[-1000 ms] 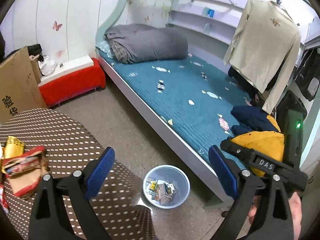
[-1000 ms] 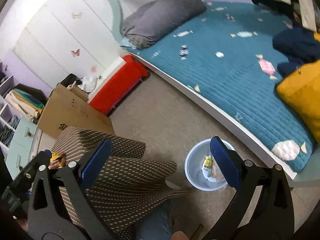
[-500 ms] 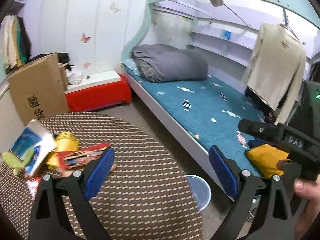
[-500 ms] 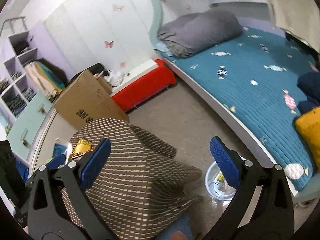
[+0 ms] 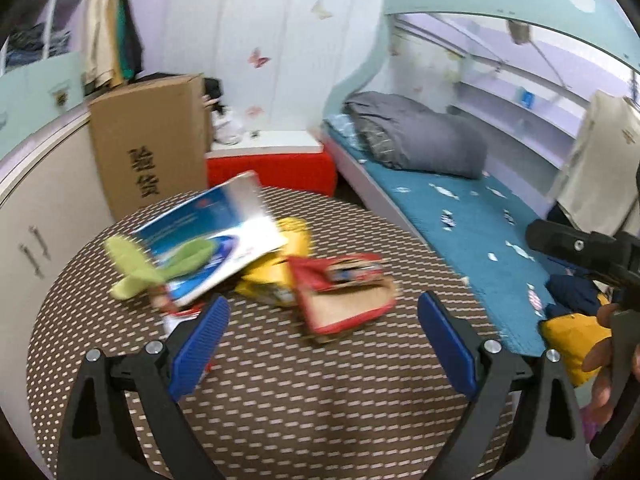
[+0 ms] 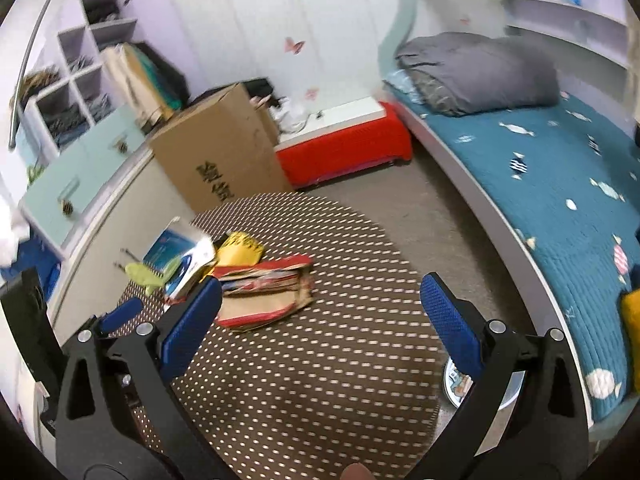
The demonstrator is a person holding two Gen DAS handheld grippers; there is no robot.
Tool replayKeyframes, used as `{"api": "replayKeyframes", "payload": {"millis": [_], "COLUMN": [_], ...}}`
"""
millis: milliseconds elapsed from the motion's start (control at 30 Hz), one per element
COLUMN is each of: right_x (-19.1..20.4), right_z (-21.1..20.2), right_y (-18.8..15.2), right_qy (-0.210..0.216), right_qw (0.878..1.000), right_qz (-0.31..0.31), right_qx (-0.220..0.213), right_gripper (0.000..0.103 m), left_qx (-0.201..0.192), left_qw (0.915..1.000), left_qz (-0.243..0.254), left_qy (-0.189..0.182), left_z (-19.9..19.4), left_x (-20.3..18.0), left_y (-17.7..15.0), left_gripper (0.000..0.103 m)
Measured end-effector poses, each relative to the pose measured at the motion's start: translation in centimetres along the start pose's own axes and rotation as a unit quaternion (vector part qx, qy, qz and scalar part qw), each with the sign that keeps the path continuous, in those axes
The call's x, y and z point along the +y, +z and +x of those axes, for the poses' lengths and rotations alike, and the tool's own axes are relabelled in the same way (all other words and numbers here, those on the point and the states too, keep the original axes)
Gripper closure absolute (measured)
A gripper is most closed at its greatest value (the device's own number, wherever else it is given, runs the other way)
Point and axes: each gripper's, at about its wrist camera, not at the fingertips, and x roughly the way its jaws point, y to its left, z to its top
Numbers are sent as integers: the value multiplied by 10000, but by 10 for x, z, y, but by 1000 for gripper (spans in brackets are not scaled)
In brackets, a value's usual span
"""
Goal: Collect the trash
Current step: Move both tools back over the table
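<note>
A pile of trash lies on the round brown dotted table: a red-and-brown flattened carton, a yellow packet, a blue-and-white box and a green scrap. My left gripper is open and empty, just short of the carton. My right gripper is open and empty above the table, right of the carton. The blue bin shows partly behind the right finger.
A cardboard box and a white cabinet stand left of the table. A red bench is behind it. The blue bed with a grey duvet runs along the right. The other gripper shows at right.
Both grippers have swung left and up from the bin and floor to the table. The trash pile now sits in front of both, much nearer. Both stayed open.
</note>
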Motion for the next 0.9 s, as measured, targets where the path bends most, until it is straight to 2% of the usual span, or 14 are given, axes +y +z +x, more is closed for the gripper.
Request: {"api": "replayKeyframes", "payload": {"millis": [167,400,633,900], "right_x": [32,59,80,93], "right_z": [22,56,86,112], "right_y": [-4,-15,-29,-38], "right_qy": [98,36,-49,-230], "right_qw": [9992,9962,9910,9870], "right_qz": [-317,-709,-1055,-1264], "right_qx": [203,514,827,968], "right_gripper": [6,6,6,6], "left_qx": [88,258,484,645], "left_qw": [9993,9974,9946,9934], "left_qz": [-256,-447,-597,-451], "left_qy": [252,510,696,835], "left_z": [-1,5,17,34], "left_x": [39,72,95,98], "left_y": [-11,-23,-35,-32], "left_gripper": [10,10,10,10]}}
